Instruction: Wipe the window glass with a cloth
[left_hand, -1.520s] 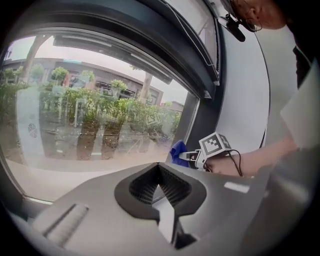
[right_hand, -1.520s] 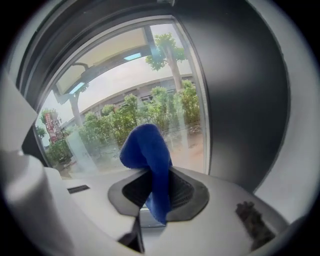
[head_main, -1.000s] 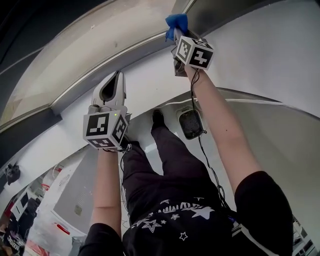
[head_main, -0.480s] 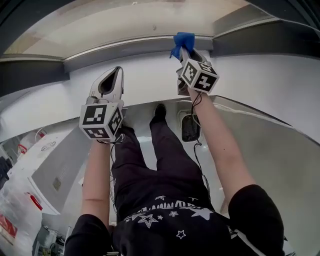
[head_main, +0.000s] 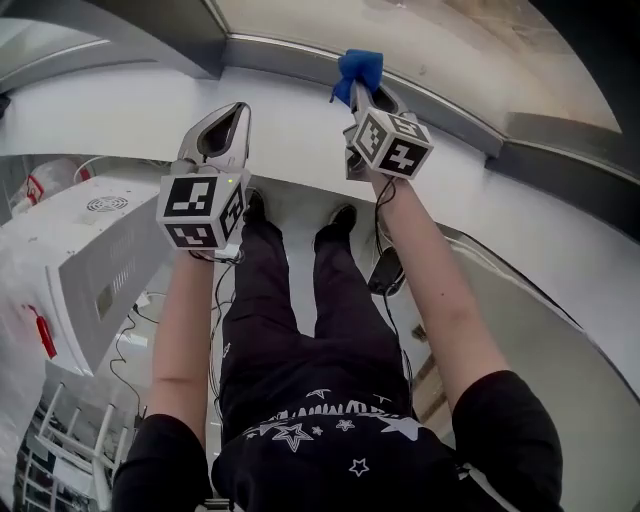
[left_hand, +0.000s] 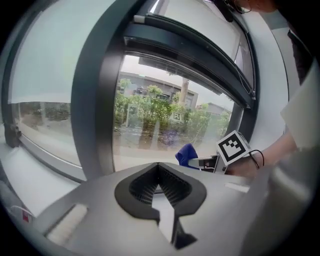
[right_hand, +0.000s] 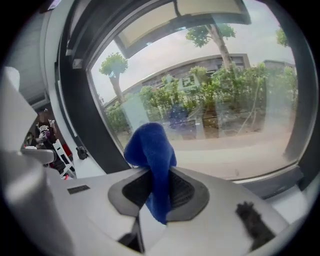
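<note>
At the far left of the head view, a white box-shaped cabinet with a vent grille (head_main: 85, 250) is cut off by the picture edge. The left gripper (head_main: 232, 118) is held up in front of the white wall band (head_main: 110, 100) below the window, with open room on every side. The left gripper view shows its 2 jaws closed tip to tip with nothing between them. That view also shows a dark grey upright window post (left_hand: 95, 100) on the far left, which the head view crops to a stub at its top edge.

Right of centre, the right gripper (head_main: 358, 88) is clamped on a blue cloth (head_main: 358, 68). The cloth stands at the grey lower frame rail (head_main: 290, 55), at the near edge of the clear window glass (head_main: 420, 40). No view settles whether cloth and glass touch. In the right gripper view the cloth is pinched between the ribbed black pads (right_hand: 182, 192), bunched above the jaws with 1 tail hanging below, and it hides the lower middle of the pane. The pane runs open to the right of the cloth. Trees (right_hand: 240, 85) and a building (right_hand: 200, 65) outside appear only in the 2 gripper views.
</note>
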